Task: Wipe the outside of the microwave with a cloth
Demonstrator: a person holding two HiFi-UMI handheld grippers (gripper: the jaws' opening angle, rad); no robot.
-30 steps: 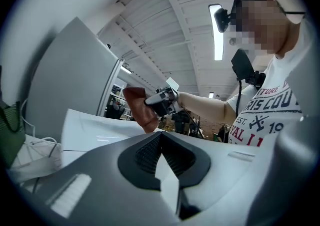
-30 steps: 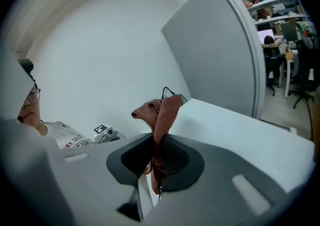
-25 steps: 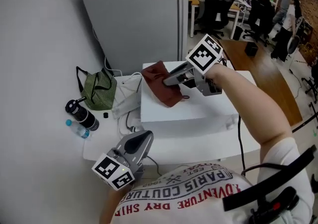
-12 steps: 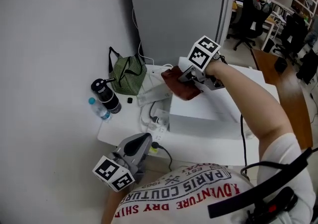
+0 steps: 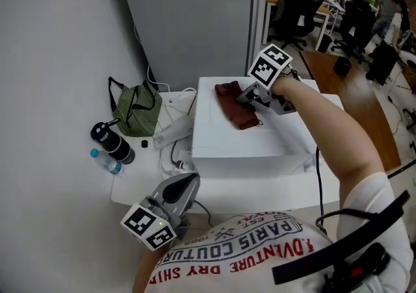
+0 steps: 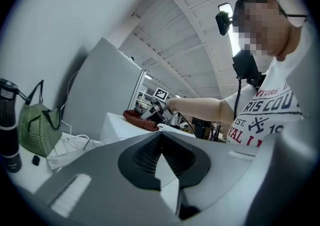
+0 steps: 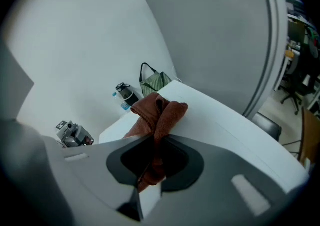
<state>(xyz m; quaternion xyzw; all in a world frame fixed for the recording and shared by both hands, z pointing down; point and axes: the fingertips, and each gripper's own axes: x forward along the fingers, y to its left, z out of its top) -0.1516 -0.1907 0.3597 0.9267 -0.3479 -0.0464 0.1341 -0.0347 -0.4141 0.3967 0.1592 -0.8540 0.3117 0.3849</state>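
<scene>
**Clerk:** First entry, nearest the wearer?

**Checker:** The grey left gripper (image 5: 184, 188), with a marker cube at its rear, held low over the front edge of the white table (image 5: 130, 186). Its jaws are pressed together with nothing between them. It looks idle.

**Clerk:** Second entry?

**Checker:** The white box-shaped microwave (image 5: 260, 149), standing on that table.

**Clerk:** And the cloth?

**Checker:** The rust-brown crumpled cloth (image 5: 233, 104) lies on the microwave's top panel, toward the back. The right gripper (image 5: 252, 98) is clenched on one bunched end. The rest trails ahead of its jaws, resting on the panel.

**Clerk:** Farther off?

**Checker:**
- **Left of the microwave:** a tangle of white cables (image 5: 172, 123), a green striped fabric bag (image 5: 135, 110), a black flask (image 5: 112, 143) and a clear blue-capped bottle (image 5: 105, 162).
- **Behind:** a tall grey partition panel (image 5: 195, 19).

**Clerk:** Progress?

**Checker:** Judged under way. The cloth is on the top panel only, and the front and sides presumably remain. No view shows dirt or wipe marks, so how much of the top is finished cannot be told.
</scene>
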